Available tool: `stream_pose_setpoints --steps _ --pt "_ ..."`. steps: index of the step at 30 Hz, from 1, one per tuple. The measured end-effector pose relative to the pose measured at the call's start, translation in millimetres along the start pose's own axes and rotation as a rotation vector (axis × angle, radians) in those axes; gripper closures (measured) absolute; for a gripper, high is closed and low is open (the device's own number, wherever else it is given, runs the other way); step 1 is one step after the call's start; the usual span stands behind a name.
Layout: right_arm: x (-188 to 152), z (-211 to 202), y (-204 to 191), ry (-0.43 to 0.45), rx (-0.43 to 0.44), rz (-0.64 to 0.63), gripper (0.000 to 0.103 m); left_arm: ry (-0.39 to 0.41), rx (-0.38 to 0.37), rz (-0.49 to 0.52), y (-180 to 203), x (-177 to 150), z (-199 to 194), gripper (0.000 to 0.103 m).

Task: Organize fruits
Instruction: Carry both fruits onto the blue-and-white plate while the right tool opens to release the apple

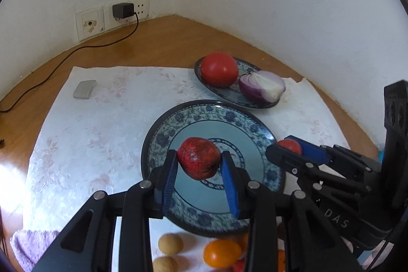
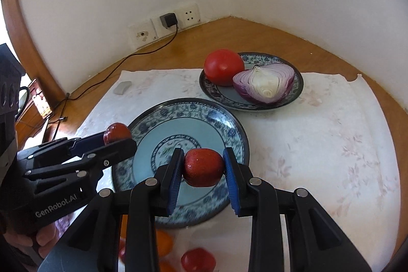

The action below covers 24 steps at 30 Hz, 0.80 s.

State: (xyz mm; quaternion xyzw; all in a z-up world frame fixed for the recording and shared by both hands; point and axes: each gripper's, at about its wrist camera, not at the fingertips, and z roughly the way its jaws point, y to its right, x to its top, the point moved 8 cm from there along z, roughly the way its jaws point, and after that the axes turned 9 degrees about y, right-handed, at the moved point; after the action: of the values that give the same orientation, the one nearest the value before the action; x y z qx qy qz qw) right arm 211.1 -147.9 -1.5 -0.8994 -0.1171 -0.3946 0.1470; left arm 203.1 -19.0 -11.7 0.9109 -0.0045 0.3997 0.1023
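My left gripper (image 1: 199,162) is shut on a red strawberry (image 1: 199,157) and holds it above the near blue patterned plate (image 1: 183,116). My right gripper (image 2: 203,165) is shut on a second red fruit (image 2: 203,167) above the same plate (image 2: 183,111). Each gripper shows in the other's view: the right gripper (image 1: 289,148) at that plate's right rim, the left gripper (image 2: 118,135) at its left rim. Loose fruits lie near the front edge: an orange tomato (image 1: 221,253), two tan round fruits (image 1: 170,243), and a red fruit (image 2: 197,259).
A far plate (image 2: 297,91) holds a red tomato (image 2: 224,66) and a halved red onion (image 2: 265,83). A white cloth (image 1: 102,124) covers the wooden table. A small grey block (image 1: 84,89) lies on the cloth. A black charger (image 1: 123,10) and its cable are at the wall.
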Motion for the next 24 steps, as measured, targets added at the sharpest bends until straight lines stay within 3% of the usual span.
stream_pose_setpoints --steps 10,24 --pt "2 32 5 -0.029 0.001 0.001 0.07 -0.048 0.012 -0.024 -8 -4 30 0.067" --pt "0 57 4 -0.049 -0.006 -0.026 0.07 -0.064 0.019 -0.018 -13 -5 43 0.067"
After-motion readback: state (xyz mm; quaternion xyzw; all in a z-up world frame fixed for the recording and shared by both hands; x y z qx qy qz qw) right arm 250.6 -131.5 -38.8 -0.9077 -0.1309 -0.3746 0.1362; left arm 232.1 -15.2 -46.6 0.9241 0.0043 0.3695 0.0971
